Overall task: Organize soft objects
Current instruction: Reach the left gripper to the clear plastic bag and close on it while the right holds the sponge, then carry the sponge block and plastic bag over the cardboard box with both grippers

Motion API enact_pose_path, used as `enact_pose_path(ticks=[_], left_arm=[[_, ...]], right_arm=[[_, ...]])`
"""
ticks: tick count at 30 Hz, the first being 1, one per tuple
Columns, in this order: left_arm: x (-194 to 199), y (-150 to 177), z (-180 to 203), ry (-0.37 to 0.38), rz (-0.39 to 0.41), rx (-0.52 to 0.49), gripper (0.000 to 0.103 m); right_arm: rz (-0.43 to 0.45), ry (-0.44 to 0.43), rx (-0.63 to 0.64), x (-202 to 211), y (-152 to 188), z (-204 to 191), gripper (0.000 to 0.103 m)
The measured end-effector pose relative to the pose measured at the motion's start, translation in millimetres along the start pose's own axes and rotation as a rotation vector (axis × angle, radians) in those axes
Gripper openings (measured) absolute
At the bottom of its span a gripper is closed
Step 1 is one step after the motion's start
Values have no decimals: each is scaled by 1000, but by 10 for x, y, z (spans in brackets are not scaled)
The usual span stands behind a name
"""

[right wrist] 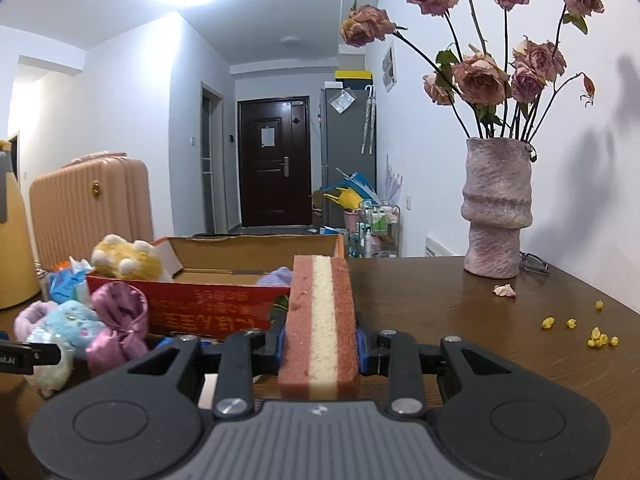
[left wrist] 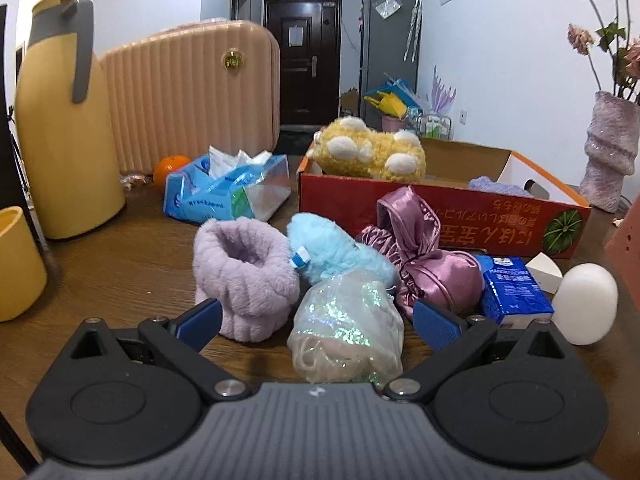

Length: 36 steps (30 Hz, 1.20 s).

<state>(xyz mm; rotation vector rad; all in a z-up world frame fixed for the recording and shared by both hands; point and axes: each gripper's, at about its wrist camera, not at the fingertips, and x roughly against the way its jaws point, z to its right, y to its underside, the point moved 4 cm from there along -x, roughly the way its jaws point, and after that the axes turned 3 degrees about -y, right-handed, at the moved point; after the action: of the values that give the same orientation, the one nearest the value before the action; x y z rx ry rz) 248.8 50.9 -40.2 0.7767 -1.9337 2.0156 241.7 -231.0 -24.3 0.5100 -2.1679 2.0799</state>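
Right gripper [right wrist: 320,340]: pinching the layered sponge [right wrist: 320,320] edge-on, pads pressing both pink faces.
Left gripper [left wrist: 316,320]: standing spread, empty, hovering near the iridescent bag [left wrist: 344,328].
Box [right wrist: 224,312]: lying far left of the sponge, open, already holding the yellow plush [right wrist: 126,262].
Pile: lilac cuff [left wrist: 244,276], blue plush [left wrist: 332,248], satin pouch [left wrist: 424,256] crowding together near the box front.
Risk: sponge possibly catching the box wall; spread jaws possibly nudging neighbours while closing on the bag.

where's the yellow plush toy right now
In the left wrist view the yellow plush toy sits at the near left corner of the red cardboard box, behind the blue plush and right of the tissue pack.
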Motion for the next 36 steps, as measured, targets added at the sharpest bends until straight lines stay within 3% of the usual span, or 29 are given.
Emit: enact_pose_path(ticks=[6,9,11,13,22,36], left_arm=[[-133,10,-3,11,-44,10,103],[-127,9,-4,17,-37,3,86],[-117,7,-2,29,-35,-3,59],[-113,7,1,45,-40,-4,46],[-8,-27,-20,33,12,11,45],[362,-158,-29,45,154,35,41]], right_arm=[[-27,8,-14,-66,27,50,30],[-29,6,-8,-52,42,33,30],[-33,3,-5,-42,49,23,30],[-31,2,-2,-29,53,17,30],[-21,-2,17,2,52,-12,30],[12,2,29,39,25,-33,30]])
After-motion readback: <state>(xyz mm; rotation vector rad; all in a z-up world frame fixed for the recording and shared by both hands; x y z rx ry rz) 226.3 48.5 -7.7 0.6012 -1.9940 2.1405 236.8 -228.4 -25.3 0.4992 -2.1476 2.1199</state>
